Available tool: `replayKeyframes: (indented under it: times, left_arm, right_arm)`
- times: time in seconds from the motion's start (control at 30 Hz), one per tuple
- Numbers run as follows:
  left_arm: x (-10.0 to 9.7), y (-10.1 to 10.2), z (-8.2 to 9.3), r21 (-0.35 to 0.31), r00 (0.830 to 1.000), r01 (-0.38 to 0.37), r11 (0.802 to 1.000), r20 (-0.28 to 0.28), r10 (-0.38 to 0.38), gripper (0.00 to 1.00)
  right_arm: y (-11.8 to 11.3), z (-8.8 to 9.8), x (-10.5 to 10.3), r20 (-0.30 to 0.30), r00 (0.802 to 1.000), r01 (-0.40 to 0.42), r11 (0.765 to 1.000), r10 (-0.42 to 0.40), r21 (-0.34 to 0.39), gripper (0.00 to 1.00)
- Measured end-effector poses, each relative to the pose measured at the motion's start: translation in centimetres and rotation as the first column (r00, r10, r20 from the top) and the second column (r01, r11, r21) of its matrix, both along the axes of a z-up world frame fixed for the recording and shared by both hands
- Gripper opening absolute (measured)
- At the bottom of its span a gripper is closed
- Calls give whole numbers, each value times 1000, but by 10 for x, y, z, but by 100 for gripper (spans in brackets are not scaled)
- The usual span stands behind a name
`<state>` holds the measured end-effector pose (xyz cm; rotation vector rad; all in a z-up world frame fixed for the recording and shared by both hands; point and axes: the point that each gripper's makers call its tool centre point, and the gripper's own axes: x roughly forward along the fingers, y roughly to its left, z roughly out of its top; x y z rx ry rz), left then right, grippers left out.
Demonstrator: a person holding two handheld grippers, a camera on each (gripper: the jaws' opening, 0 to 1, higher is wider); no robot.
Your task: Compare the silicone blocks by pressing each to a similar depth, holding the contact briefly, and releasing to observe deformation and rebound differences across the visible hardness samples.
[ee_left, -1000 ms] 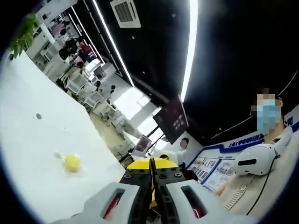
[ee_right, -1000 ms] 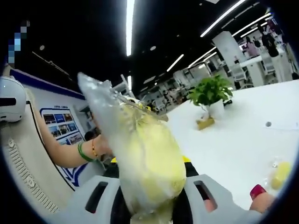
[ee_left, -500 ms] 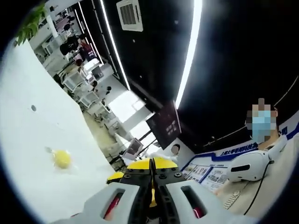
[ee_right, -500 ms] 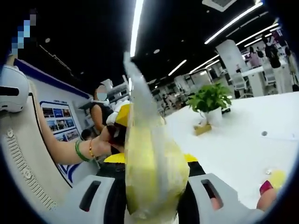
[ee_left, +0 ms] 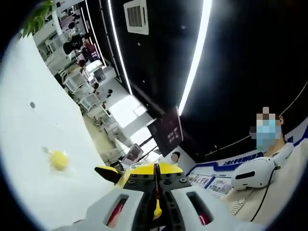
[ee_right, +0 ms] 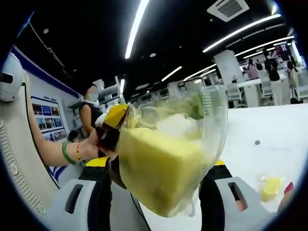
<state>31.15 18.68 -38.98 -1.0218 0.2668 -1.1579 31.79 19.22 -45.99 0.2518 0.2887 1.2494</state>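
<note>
A yellow silicone block [ee_right: 161,166] in a clear plastic bag is held up in the air, with my right gripper [ee_right: 159,195] shut on it; its broad face and the puffed bag hide the fingertips. My left gripper [ee_right: 112,126], held by a hand with a green bracelet, comes in from the left, its yellow and black tip against the bag's edge. In the left gripper view, my left gripper [ee_left: 156,180] has its jaws pressed together. A second yellow block [ee_left: 58,160] in clear wrap lies on the white table [ee_left: 29,144], also seen as the small yellow block [ee_right: 270,188].
A person in a pale top with a white headset [ee_left: 252,173] at the chest stands close on the right. A yellow and black gripper tip [ee_left: 109,173] pokes in beside my left jaws. Desks and people fill the far office behind the table [ee_right: 269,144].
The bagged block has turned in my right gripper from edge-on to showing its broad face, and the bag has puffed out. Both views have tilted slightly; the left jaws stay shut.
</note>
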Motion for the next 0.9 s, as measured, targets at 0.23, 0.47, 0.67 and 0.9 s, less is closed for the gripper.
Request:
replayKeyframes:
  times: [0.23,0.47,0.67,0.9]
  left_arm:
    - [2,6,-1,-14,1000,-13,1000,-6,13,0]
    - [5,12,-4,-15,999,-36,999,-10,36,0]
    - [12,17,-16,8,998,-56,998,-26,56,0]
    - [27,23,-37,32,995,-68,997,-72,70,0]
  right_arm:
    - [-1,-3,5,-9,999,42,999,-42,-5,81]
    - [-16,-5,10,5,994,108,994,-108,-12,87]
    - [-35,-6,6,33,988,153,988,-152,-34,88]
    - [-57,-17,-5,4,982,190,980,-190,-64,85]
